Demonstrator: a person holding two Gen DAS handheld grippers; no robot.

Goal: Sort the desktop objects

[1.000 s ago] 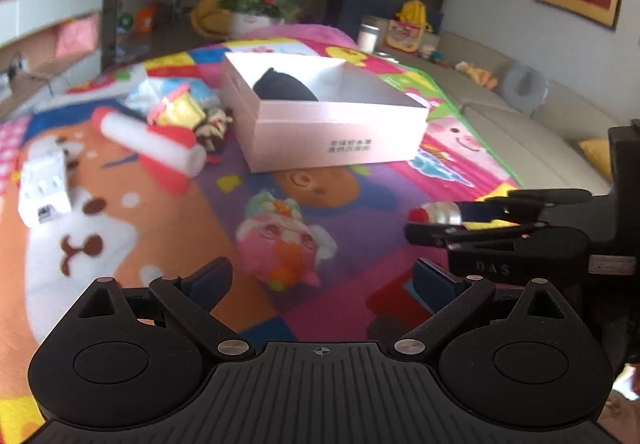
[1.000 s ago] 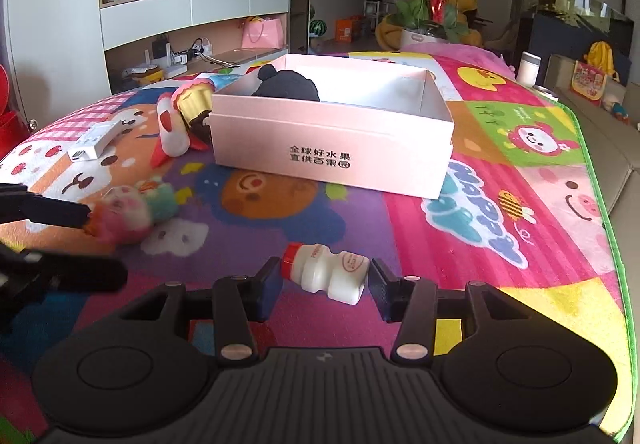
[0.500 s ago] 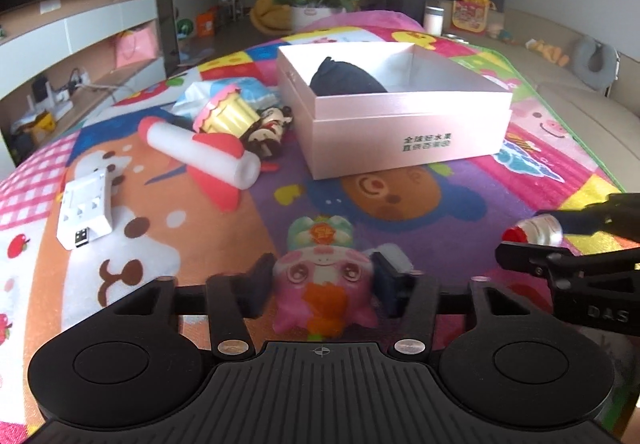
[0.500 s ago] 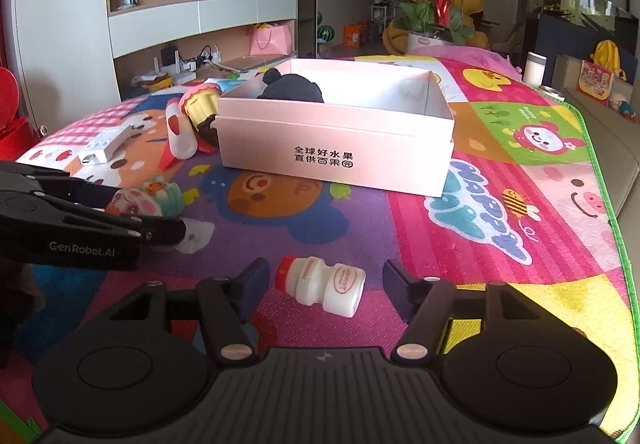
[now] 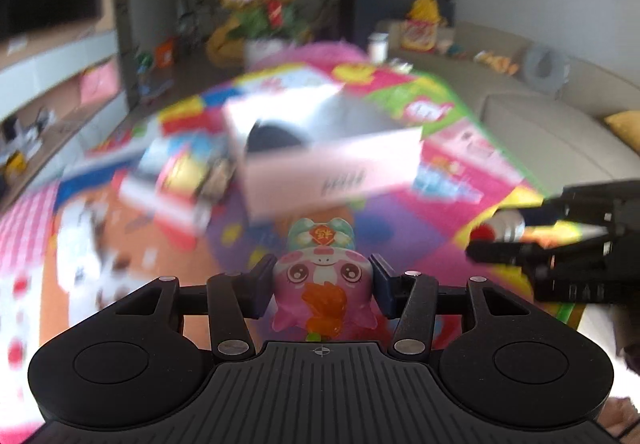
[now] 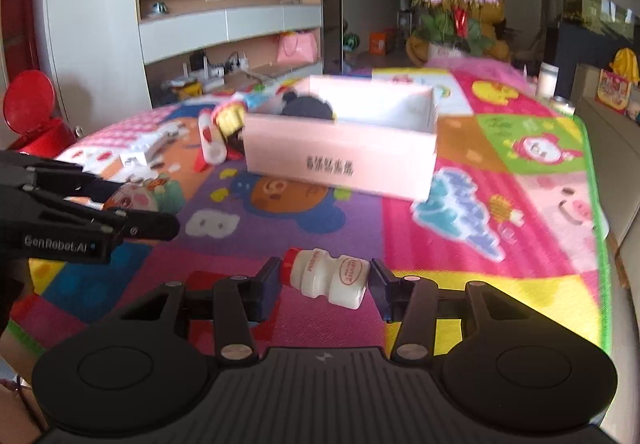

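Observation:
My left gripper point(image 5: 323, 278) is shut on a pink pig toy point(image 5: 320, 284) with a mint hat, held up off the colourful play mat point(image 5: 400, 240). My right gripper point(image 6: 325, 280) is shut on a small white bottle point(image 6: 334, 278) with a red cap, lying sideways between the pads. Each gripper shows in the other's view: the right one point(image 5: 520, 240) at the right, the left one point(image 6: 132, 207) at the left with the pig toy point(image 6: 136, 197). Ahead stands an open pink box point(image 6: 340, 159) with a black object point(image 6: 308, 107) inside. The left wrist view is motion-blurred.
Left of the box lie a red-and-white foam roll point(image 6: 211, 139), a cupcake toy point(image 6: 230, 117) and a white block point(image 6: 140, 149). The mat's green edge point(image 6: 596, 203) runs along the right, beside a grey sofa point(image 5: 540, 135). A red bin point(image 6: 32, 111) stands far left.
The left gripper closed on the pig toy and lifted it off the mat. The right gripper, still holding the bottle, has risen too. Both views now look from higher up.

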